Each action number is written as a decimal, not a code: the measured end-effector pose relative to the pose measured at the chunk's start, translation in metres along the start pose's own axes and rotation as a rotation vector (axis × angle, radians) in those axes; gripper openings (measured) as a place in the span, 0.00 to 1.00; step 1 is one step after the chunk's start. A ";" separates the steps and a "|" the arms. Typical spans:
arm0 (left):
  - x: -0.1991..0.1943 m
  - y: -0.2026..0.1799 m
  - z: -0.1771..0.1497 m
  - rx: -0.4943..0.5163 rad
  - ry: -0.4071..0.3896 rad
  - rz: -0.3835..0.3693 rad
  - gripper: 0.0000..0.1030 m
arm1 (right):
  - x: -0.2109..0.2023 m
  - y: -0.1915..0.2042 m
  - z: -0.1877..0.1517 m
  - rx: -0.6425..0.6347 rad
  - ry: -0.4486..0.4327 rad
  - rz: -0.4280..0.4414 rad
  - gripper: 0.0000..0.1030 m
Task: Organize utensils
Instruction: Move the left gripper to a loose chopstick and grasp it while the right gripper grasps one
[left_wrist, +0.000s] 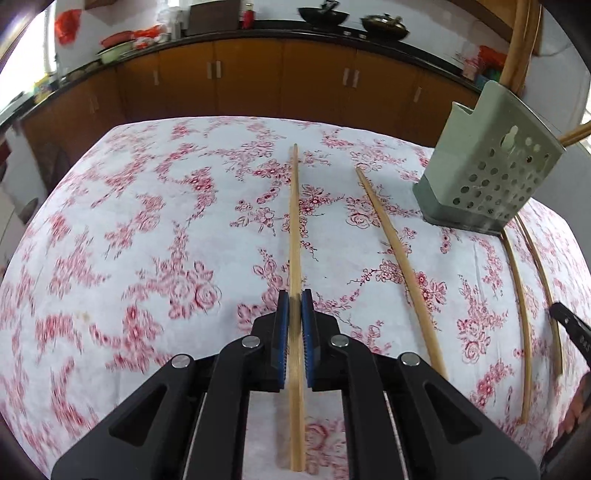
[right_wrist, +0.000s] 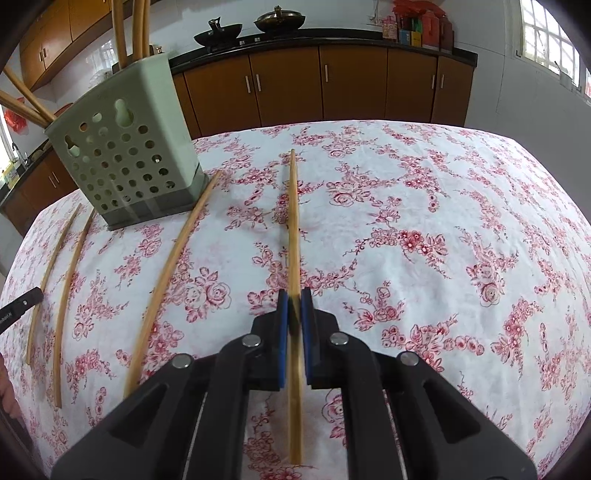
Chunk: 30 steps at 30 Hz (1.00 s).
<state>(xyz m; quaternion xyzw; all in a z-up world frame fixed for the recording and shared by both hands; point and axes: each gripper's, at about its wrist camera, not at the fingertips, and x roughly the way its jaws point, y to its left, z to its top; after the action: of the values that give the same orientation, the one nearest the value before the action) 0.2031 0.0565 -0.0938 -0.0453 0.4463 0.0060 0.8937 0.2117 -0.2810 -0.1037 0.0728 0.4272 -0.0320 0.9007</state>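
Note:
My left gripper (left_wrist: 294, 299) is shut on a wooden chopstick (left_wrist: 294, 221) that points away from me over the floral tablecloth. My right gripper (right_wrist: 294, 297) is shut on another wooden chopstick (right_wrist: 293, 221), also pointing away. A green perforated utensil holder (left_wrist: 487, 173) stands at the right of the left wrist view and at the left of the right wrist view (right_wrist: 125, 162), with several chopsticks (right_wrist: 133, 29) standing in it. Loose chopsticks lie on the cloth: one (left_wrist: 399, 266) right of my left gripper, two more (left_wrist: 524, 317) near the holder.
The table's floral cloth (right_wrist: 443, 221) fills both views. In the right wrist view three loose chopsticks (right_wrist: 166, 280) lie left of my gripper. The other gripper's black tip (left_wrist: 569, 321) shows at the right edge. Wooden kitchen cabinets (right_wrist: 351, 88) with woks stand behind the table.

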 end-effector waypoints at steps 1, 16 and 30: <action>0.001 -0.001 0.001 0.009 0.000 -0.006 0.08 | 0.000 0.000 0.000 0.001 0.000 0.000 0.08; -0.003 -0.005 -0.005 0.068 -0.026 0.006 0.09 | 0.000 0.000 -0.001 -0.001 0.000 -0.001 0.08; 0.000 -0.007 -0.005 0.084 -0.026 0.027 0.09 | 0.000 -0.001 -0.001 0.005 0.000 0.007 0.09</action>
<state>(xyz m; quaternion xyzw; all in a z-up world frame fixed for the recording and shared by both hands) 0.1991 0.0494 -0.0961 -0.0018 0.4351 0.0000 0.9004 0.2112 -0.2814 -0.1045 0.0764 0.4269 -0.0298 0.9005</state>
